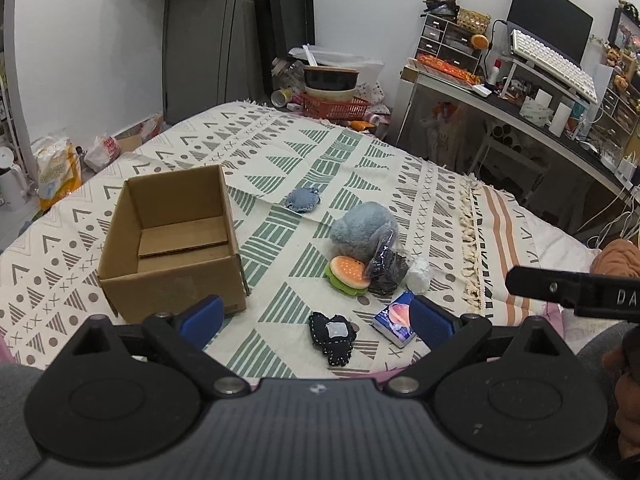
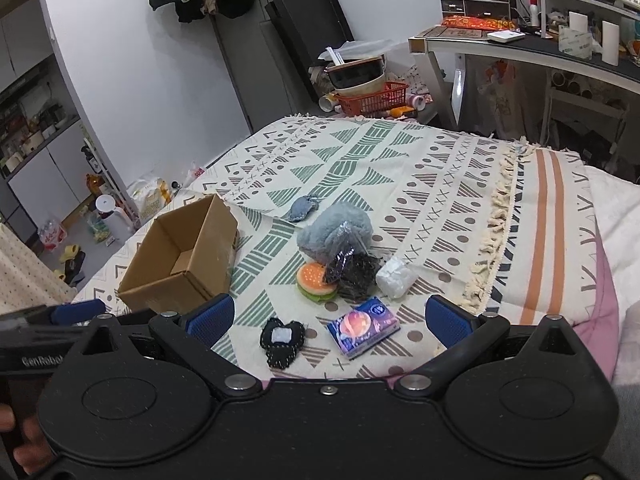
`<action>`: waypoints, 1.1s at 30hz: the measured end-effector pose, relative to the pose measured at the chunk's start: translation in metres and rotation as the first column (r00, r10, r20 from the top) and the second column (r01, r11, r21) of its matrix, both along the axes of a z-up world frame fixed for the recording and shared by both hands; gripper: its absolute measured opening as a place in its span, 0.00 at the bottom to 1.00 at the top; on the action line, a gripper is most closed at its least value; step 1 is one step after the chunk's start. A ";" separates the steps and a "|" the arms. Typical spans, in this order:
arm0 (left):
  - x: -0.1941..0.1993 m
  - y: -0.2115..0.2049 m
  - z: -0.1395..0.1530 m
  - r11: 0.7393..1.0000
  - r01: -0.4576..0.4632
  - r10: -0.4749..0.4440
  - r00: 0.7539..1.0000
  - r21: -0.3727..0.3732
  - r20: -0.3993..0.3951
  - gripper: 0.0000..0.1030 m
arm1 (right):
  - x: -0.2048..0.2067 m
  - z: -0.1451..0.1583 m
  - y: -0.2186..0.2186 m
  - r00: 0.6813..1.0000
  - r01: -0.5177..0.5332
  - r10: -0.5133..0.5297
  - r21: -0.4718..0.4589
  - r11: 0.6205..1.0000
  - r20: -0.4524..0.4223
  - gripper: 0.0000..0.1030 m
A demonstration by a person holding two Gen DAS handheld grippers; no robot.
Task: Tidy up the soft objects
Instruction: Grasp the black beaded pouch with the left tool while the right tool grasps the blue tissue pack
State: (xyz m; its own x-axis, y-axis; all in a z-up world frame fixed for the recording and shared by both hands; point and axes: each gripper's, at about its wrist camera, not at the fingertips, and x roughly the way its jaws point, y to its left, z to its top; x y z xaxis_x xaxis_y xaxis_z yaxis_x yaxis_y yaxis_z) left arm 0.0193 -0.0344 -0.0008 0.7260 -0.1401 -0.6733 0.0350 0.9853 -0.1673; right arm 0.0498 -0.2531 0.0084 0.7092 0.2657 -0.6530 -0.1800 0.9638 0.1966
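The bed (image 1: 360, 152) carries a woven blanket (image 2: 400, 168) with green and brown triangles and a fringe of cream tassels, and all the task's things lie on it. The cardboard box (image 1: 172, 240) stands open on the left side, empty, with a loose flap flat on its bottom; the left wrist view looks into its whole inside, while the right wrist view shows only a part of it. To the right of the box is a fluffy grey-blue plush (image 1: 360, 228), and against it lean a crinkled clear bag of dark material (image 1: 386, 264), a round hamburger toy (image 1: 348, 274) and a white wrapped bundle (image 1: 418, 276). A flat denim cushion (image 1: 302, 200) lies apart, further away. Near the cameras are a purple tissue pack (image 2: 362, 326) and a black felt piece (image 2: 282, 338) with white stitches and a pale patch. Only the right wrist view shows a hand (image 2: 20, 440) at the lower left corner. The left gripper (image 1: 316, 320) and the right gripper (image 2: 328, 316) both hover low over the near edge of the bed, side by side, and the jaws of each stand wide apart, holding nothing.
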 end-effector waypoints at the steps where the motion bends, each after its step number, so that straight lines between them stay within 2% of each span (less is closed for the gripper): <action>1: 0.003 0.000 -0.002 1.000 -0.001 0.001 1.000 -0.002 -0.004 0.96 | 0.003 0.000 0.000 1.000 -0.004 0.004 0.010 1.000 -0.005 1.00; 7: 0.018 -0.004 -0.011 1.000 -0.003 0.002 0.999 -0.019 -0.040 0.90 | 0.021 -0.001 0.000 1.000 -0.010 0.010 0.039 0.999 -0.019 1.00; 12: 0.031 -0.005 -0.016 1.000 0.000 -0.002 0.998 -0.022 -0.065 0.86 | 0.041 -0.005 -0.006 0.996 -0.009 0.017 0.094 0.995 -0.087 0.98; 17: 0.046 -0.007 -0.022 0.999 -0.010 0.006 0.995 -0.036 -0.101 0.77 | 0.059 -0.011 -0.011 0.990 0.007 0.013 0.140 0.990 -0.139 0.93; 25: 0.072 -0.009 -0.047 0.996 -0.047 0.031 0.980 -0.079 -0.196 0.64 | 0.080 -0.043 -0.017 0.970 0.052 -0.005 0.185 0.981 -0.242 0.74; 33: 0.099 -0.025 -0.073 0.994 -0.063 0.036 0.959 -0.086 -0.280 0.61 | 0.096 -0.077 -0.033 0.931 0.172 -0.076 0.242 0.955 -0.358 0.74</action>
State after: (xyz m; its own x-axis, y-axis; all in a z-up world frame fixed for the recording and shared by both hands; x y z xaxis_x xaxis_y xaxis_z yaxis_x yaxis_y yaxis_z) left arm 0.1185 -0.0592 -0.0733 0.5202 -0.1806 -0.8347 -0.0743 0.9641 -0.2550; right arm 0.1456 -0.2862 -0.0685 0.4944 0.3869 -0.7784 0.0614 0.8777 0.4752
